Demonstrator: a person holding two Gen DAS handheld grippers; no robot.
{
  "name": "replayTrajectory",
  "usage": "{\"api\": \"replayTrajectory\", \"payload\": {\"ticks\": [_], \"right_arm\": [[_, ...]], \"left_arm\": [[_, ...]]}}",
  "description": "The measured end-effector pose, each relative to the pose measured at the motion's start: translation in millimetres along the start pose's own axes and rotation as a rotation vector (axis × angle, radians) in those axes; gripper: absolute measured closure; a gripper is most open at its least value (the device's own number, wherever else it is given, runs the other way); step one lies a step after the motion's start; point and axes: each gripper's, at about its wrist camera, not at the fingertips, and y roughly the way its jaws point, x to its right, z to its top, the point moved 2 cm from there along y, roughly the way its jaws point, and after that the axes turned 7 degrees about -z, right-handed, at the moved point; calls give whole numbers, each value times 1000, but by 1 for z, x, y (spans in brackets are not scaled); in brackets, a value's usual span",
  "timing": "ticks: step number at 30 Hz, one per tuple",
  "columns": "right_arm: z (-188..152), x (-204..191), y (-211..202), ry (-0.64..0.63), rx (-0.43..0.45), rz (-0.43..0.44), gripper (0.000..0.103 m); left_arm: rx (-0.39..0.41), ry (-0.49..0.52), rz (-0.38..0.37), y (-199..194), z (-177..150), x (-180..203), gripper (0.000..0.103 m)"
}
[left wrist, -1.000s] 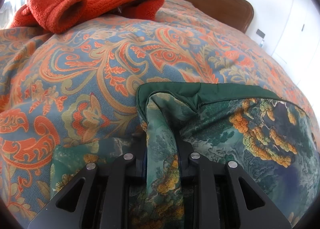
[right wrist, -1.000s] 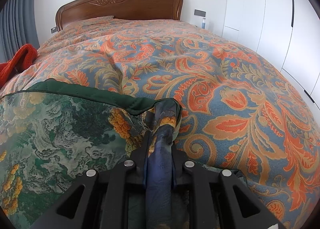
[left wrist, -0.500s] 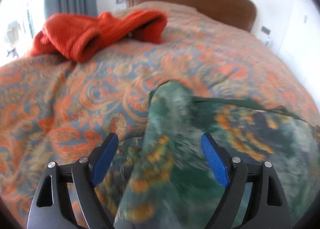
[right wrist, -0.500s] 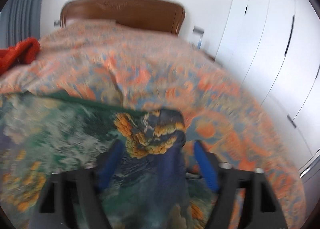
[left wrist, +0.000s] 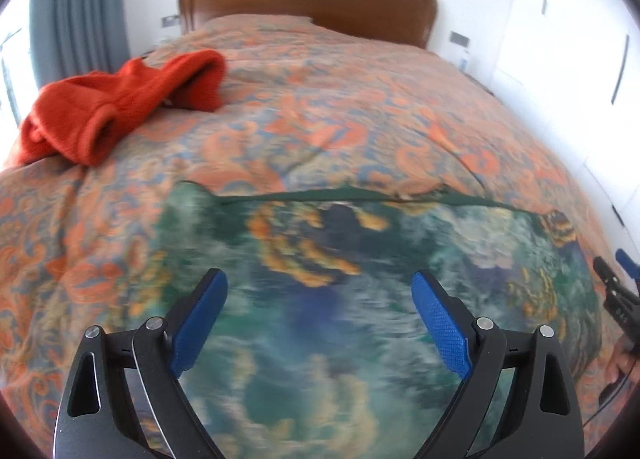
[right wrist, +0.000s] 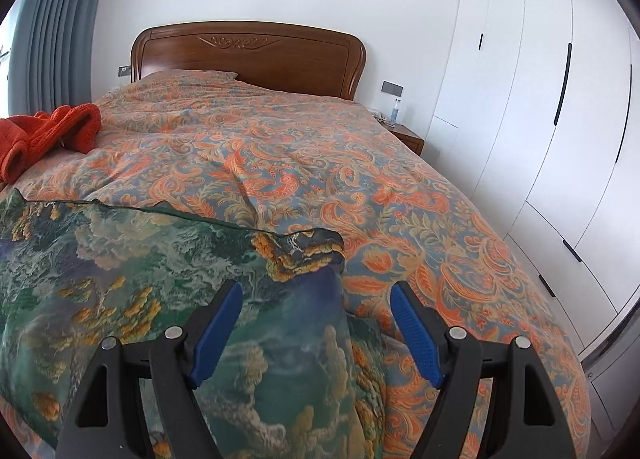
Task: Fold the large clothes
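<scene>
Lying flat across the near end of a bed, a large green garment (left wrist: 360, 267) printed with golden-orange clusters and pale swirls spreads over a bedspread (left wrist: 328, 107) patterned in orange and blue paisley. Its far edge shows a dark green hem running roughly straight across the bed.

From the left wrist view, the left gripper (left wrist: 320, 299) hangs above the garment with its two blue-padded fingers (left wrist: 438, 323) spread wide — nothing is between them. The cloth below looks blurred. At the far right edge of this view, part of the right gripper (left wrist: 616, 291) shows beside the garment's right side.

From the right wrist view, the right gripper (right wrist: 316, 311) is also spread apart and holds nothing. It sits over the garment's right corner (right wrist: 304, 251), which is slightly rumpled and folded over on itself — the gripper's right finger is over bare bedspread (right wrist: 400, 187), the left one over the cloth.

An orange-red knitted garment (left wrist: 120, 107) lies bunched on the left side of the bed, well apart from the green one. A wooden headboard (right wrist: 248, 55) stands at the far end, grey-blue curtains (right wrist: 56, 31) hang at the left, and white wardrobe doors (right wrist: 532, 99) line the right wall.
</scene>
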Motion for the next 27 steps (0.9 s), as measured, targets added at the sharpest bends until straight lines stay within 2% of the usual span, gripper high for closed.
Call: {"api": "replayTrajectory", "payload": {"ticks": [6,11,16,19,27], "right_arm": [[-15,9,-2,20,-35,22,25],[-43,22,-12,103,-82,107,25],[-77,26,-24,130,-119,163,25],[-94,27,-31,139,-129,187,25],[-124,48,-45,289,-139,213,25]], "left_arm": [[-65,45,27,45,11,35,9],[-94,15,52,89,33,50,9],[-165,118,98,129,21,73,9],[-149,173,109,122,-2,80,9],[-92,184,31,68,-48,82,5]]}}
